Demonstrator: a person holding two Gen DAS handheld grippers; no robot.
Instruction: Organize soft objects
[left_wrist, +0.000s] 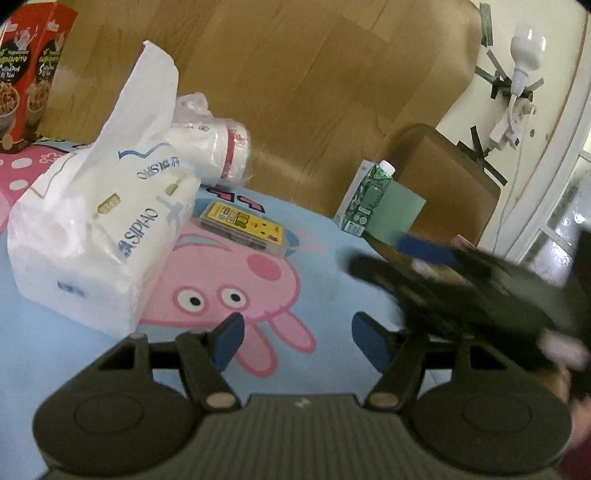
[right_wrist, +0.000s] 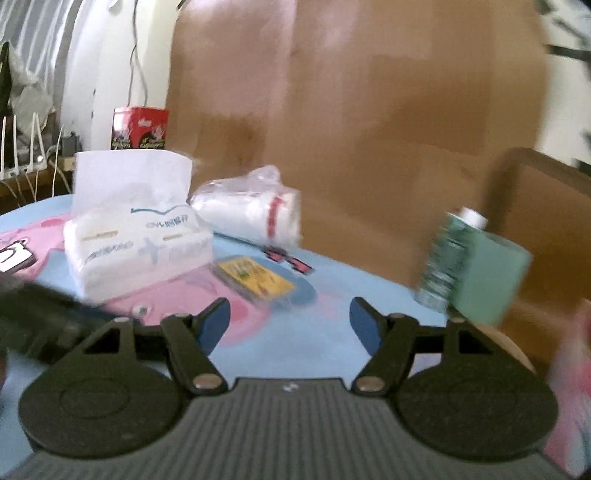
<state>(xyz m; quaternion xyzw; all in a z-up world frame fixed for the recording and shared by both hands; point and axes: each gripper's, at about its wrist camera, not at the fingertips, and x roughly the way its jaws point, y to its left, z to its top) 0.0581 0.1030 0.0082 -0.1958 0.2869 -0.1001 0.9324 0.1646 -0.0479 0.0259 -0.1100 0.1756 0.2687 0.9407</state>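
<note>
Both the left tool (left_wrist: 297, 334) and right tool (right_wrist: 290, 319) hover released above the desk (left_wrist: 332, 295), the yellow case (left_wrist: 243, 229) just right of the tissue pack (left_wrist: 99, 229), the bagged roll (left_wrist: 218, 147) touching behind it.

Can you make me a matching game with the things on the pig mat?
Things:
1. tissue pack
2. carton
3. yellow case
4. red box

Places or states:
A. lies flat on the mat, right of the tissue pack
B. stands far left at the back, against the cardboard
C. has one white sheet sticking up from its top
D. green, with a white cap, standing at the mat's right side

Pairs: 1-C, 2-D, 3-A, 4-B
</note>
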